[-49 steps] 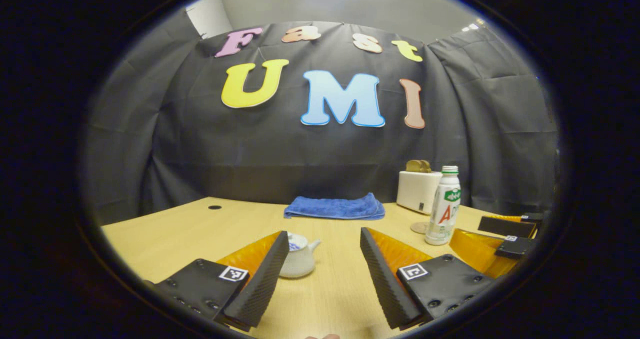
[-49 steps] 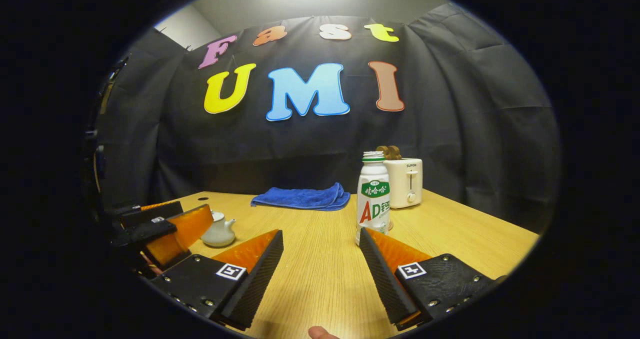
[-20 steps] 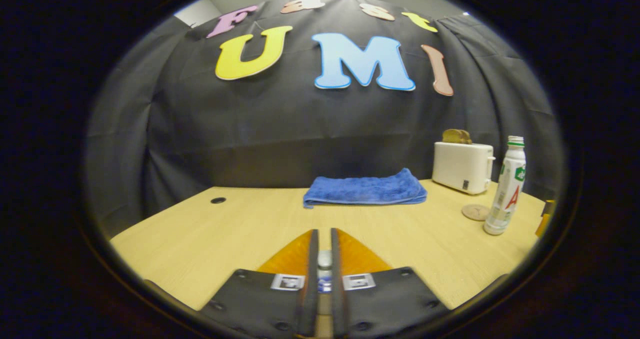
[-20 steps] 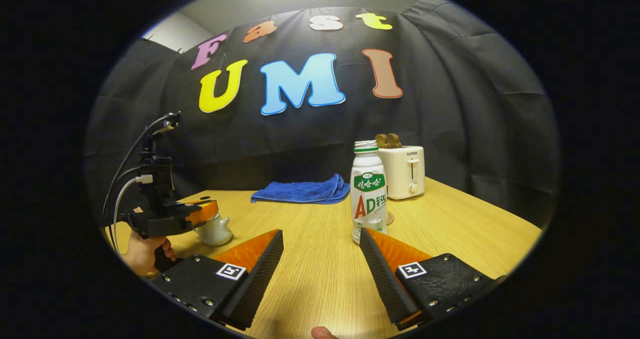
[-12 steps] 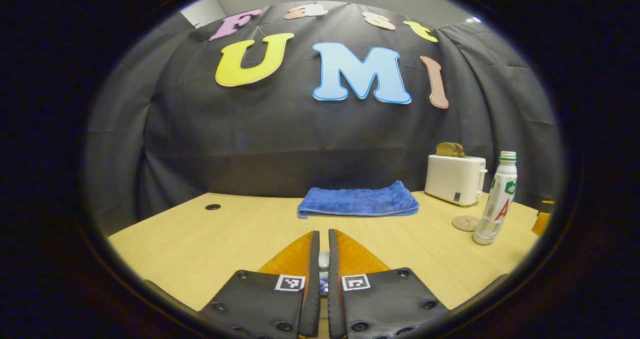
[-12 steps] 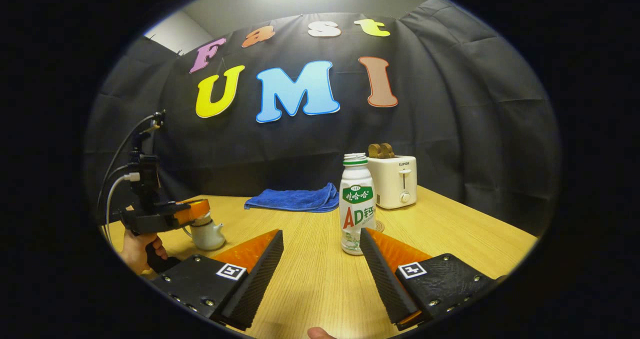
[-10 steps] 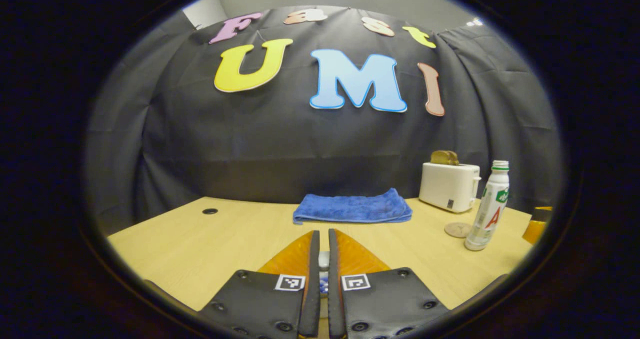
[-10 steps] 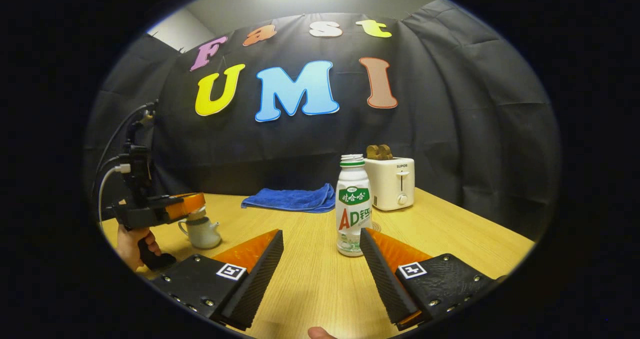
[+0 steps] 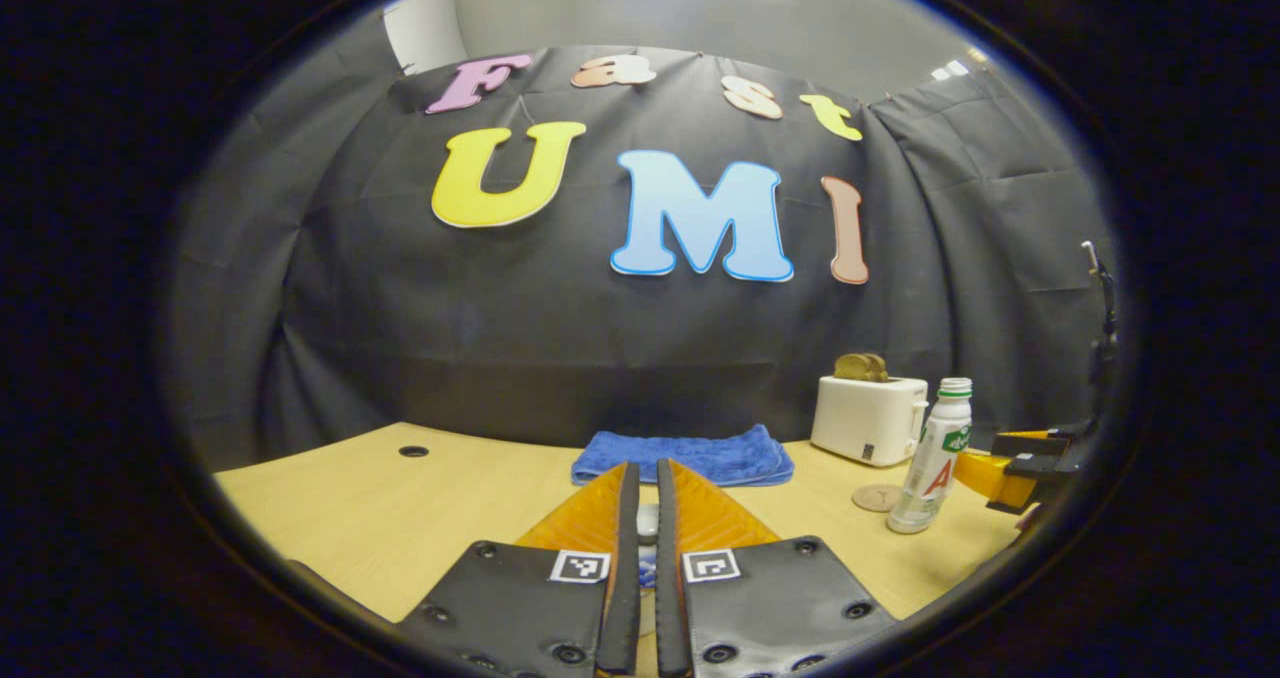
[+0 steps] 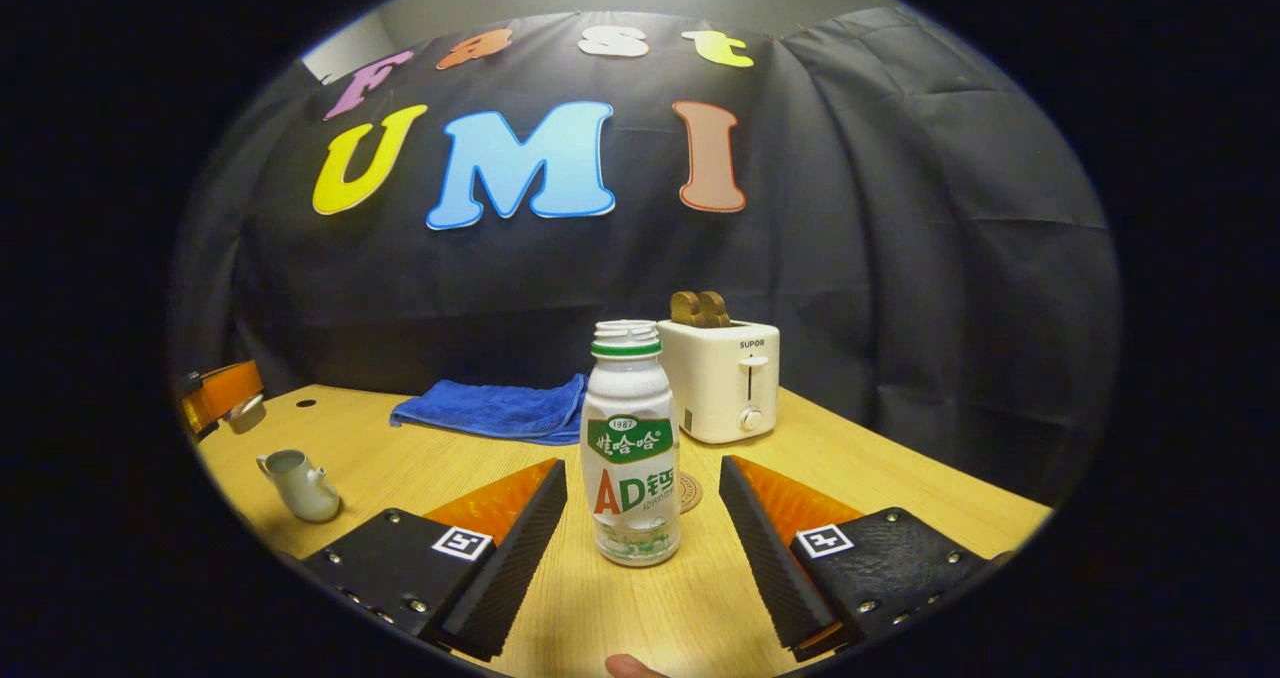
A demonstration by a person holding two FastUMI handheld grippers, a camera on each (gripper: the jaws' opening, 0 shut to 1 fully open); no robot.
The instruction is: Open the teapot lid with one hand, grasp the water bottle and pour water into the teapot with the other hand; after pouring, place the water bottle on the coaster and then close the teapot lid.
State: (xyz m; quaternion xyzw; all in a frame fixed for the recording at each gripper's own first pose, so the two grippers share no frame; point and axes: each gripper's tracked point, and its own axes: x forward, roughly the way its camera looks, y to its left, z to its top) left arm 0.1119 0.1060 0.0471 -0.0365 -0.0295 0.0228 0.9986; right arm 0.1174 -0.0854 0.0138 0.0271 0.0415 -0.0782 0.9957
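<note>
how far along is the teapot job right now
Done: the lid is off the teapot, held above it in the left gripper, fingers shut on its knob. In hand: the right gripper is open with the water bottle standing between its fingers, not yet gripped. Left: grasp and pour, set the bottle on the coaster behind it, close the lid.

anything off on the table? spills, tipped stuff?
Nothing stands out. The water bottle stands upright and uncapped, the teapot sits upright with its lid lifted off in the left gripper; no spill on the table.
</note>
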